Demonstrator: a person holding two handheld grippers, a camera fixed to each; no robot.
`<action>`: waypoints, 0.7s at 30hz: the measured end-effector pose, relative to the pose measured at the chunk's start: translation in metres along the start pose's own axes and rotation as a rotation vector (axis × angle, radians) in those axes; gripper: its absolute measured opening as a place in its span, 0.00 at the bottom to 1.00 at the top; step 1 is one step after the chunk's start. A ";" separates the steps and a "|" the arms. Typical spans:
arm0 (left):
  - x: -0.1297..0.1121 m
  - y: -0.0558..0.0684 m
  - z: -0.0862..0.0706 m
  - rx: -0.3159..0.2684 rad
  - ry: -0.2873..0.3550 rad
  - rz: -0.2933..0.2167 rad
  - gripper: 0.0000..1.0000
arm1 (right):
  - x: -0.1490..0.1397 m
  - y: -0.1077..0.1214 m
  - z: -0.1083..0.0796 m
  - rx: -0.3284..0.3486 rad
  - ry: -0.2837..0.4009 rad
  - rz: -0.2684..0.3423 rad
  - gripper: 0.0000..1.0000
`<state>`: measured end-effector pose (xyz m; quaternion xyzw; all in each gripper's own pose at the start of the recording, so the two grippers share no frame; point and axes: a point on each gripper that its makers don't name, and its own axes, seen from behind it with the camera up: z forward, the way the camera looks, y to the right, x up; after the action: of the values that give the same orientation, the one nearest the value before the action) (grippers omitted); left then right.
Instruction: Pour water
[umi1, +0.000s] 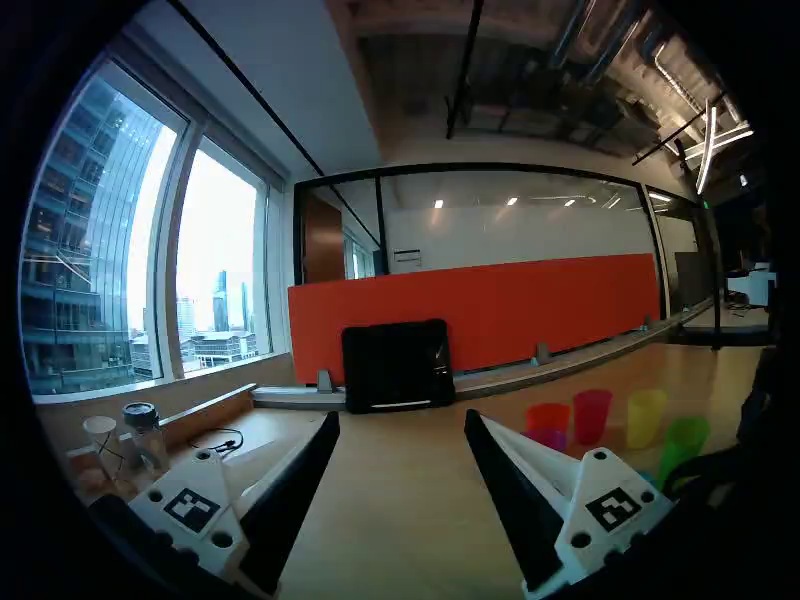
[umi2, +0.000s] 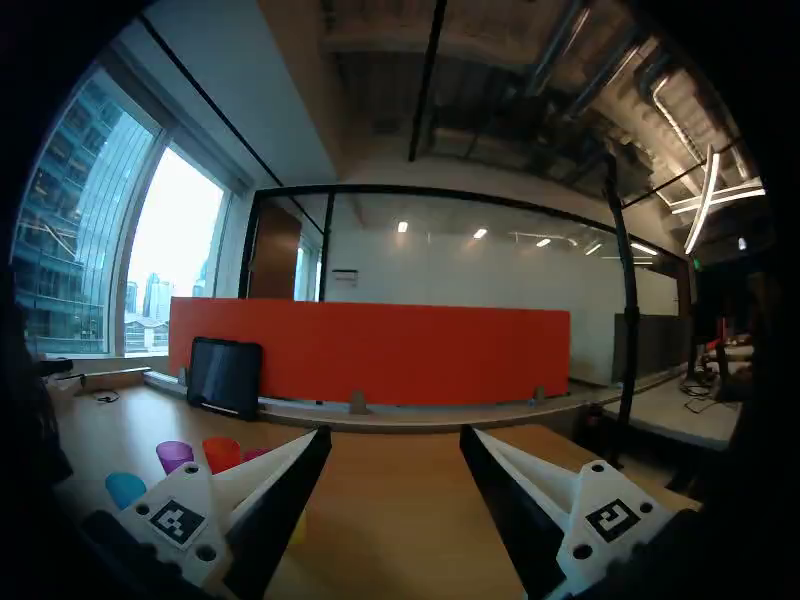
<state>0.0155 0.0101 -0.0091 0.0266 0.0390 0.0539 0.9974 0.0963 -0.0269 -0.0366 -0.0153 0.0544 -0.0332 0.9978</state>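
Several plastic cups stand on the wooden table: in the left gripper view a red cup (umi1: 547, 417), a pink cup (umi1: 591, 414), a yellow cup (umi1: 645, 416) and a green cup (umi1: 683, 444) sit at the right. My left gripper (umi1: 402, 440) is open with nothing between its fingers, left of those cups. In the right gripper view a purple cup (umi2: 174, 456), a red cup (umi2: 221, 453) and a blue cup (umi2: 125, 489) stand at the lower left, partly behind my left finger. My right gripper (umi2: 394, 445) is open and holds nothing.
A dark tablet (umi1: 397, 365) leans against the orange divider (umi1: 480, 305). A clear cup (umi1: 103, 440) and a jar with a dark lid (umi1: 143, 432) stand by the window at far left, with a cable (umi1: 215, 440) nearby. Bare wood table (umi1: 400, 500) lies ahead.
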 end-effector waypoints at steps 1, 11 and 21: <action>-0.002 0.000 0.000 0.001 -0.003 -0.001 0.93 | -0.001 -0.001 0.000 0.001 -0.003 0.001 1.00; -0.028 -0.006 0.000 0.007 -0.034 -0.024 0.93 | -0.005 -0.010 -0.003 0.013 -0.023 0.029 1.00; -0.041 -0.006 0.002 -0.002 -0.046 -0.047 0.93 | 0.001 -0.011 -0.004 0.009 -0.013 0.027 1.00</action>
<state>-0.0245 -0.0006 -0.0048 0.0260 0.0167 0.0300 0.9991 0.0964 -0.0383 -0.0402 -0.0103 0.0477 -0.0200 0.9986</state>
